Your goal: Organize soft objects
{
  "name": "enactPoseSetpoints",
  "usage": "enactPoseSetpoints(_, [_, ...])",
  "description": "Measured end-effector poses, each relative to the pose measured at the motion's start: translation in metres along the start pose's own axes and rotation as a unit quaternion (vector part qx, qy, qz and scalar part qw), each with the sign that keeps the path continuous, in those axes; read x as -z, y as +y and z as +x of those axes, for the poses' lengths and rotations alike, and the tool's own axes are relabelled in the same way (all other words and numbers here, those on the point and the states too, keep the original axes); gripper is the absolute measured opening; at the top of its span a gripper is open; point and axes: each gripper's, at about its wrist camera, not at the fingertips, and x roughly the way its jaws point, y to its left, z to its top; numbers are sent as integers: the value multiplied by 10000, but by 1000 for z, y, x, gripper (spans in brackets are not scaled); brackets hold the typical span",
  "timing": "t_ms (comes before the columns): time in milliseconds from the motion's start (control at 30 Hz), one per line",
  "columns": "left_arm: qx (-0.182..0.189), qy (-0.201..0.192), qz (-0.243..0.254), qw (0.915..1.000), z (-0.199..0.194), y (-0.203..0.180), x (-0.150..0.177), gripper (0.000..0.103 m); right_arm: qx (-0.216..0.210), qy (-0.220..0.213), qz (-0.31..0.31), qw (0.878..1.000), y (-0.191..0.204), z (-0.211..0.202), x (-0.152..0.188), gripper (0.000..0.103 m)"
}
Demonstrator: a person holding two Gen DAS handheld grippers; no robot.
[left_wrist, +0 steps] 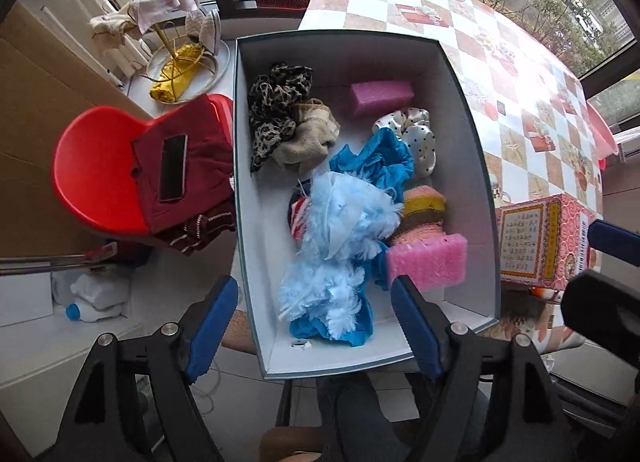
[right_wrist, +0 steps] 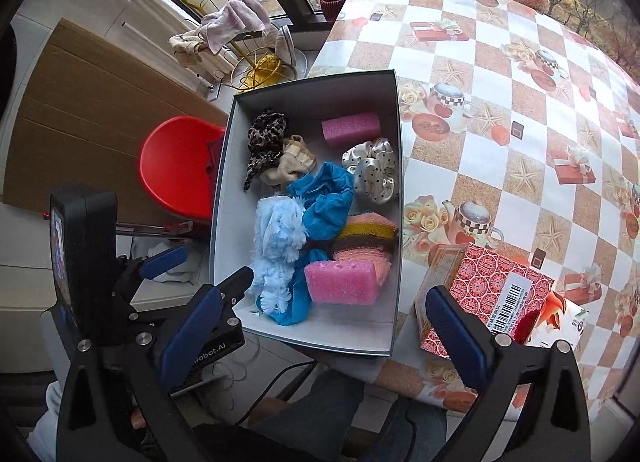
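Dark striped item (left_wrist: 299,211) mostly buried under pale blue feathery cloth (left_wrist: 340,246), patterned carton (left_wrist: 540,238) partly hidden

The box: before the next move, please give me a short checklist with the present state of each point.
1. Left gripper open and empty: ok; nothing is between its fingers.
2. Right gripper open and empty: ok.
3. Soft things inside the box, such as the feather duster, blue cloth and pink sponge: ok, all lie within the walls.
4. Nothing hangs over the rim: ok in both views.
5. Box fully on the table: not ok; its near end overhangs the edge.
6. More soft things left on the table: cannot tell; only a red carton shows.
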Motion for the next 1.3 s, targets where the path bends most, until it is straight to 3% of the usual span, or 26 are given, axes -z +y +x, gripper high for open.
enactPoseSetpoints(1300, [-328,63,79,9994,-6,-3,5,82,102,119,-249,9996,13,3,6,103])
